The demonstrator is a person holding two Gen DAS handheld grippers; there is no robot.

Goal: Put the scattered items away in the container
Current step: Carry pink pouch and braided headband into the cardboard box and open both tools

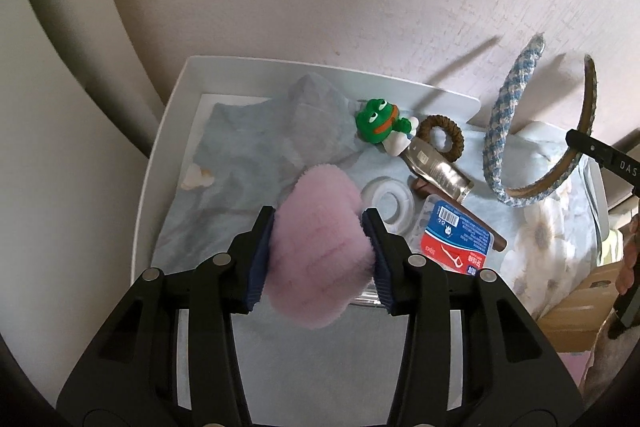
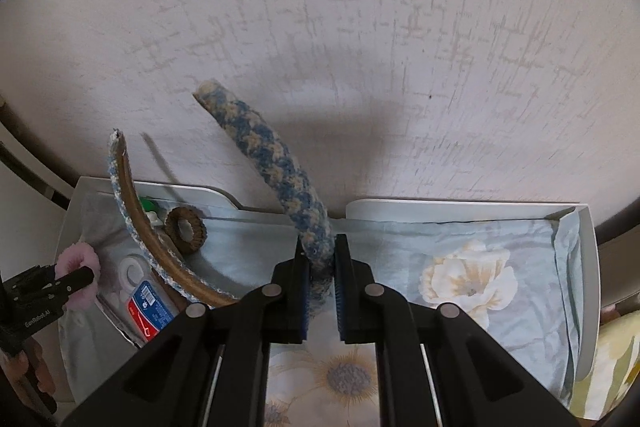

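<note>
Left gripper: its black jaws with blue pads are clamping a fluffy pink scrunchie from both sides, holding it clear above the tray.
Right gripper: its jaws are standing nearly together, pinching the blue-and-cream woven fabric headband by the middle of its arc, so both ends are pointing up toward the wall.
Headband in the left view: it is hanging from the right gripper's fingertip at the right edge, above the floral cloth.
Container: a white shallow rectangular tray is sitting against a textured pale wall, lined with a pale blue cloth printed with cream flowers.
Inside the tray, left part: a crumpled grey-blue fabric piece is lying toward the back.
Green frog figurine: it is lying near the tray's back rim, just beside a brown braided hair tie.
Metallic squeeze tube: it is lying diagonally, its upper end overlapping the hair tie.
White ring-shaped roll: it is lying flat just behind the scrunchie.
Red-and-blue dental floss pick box: it is lying beside the roll, resting across a brown stick.
Person: a hand is gripping the left gripper's handle at the lower left edge of the right view.
</note>
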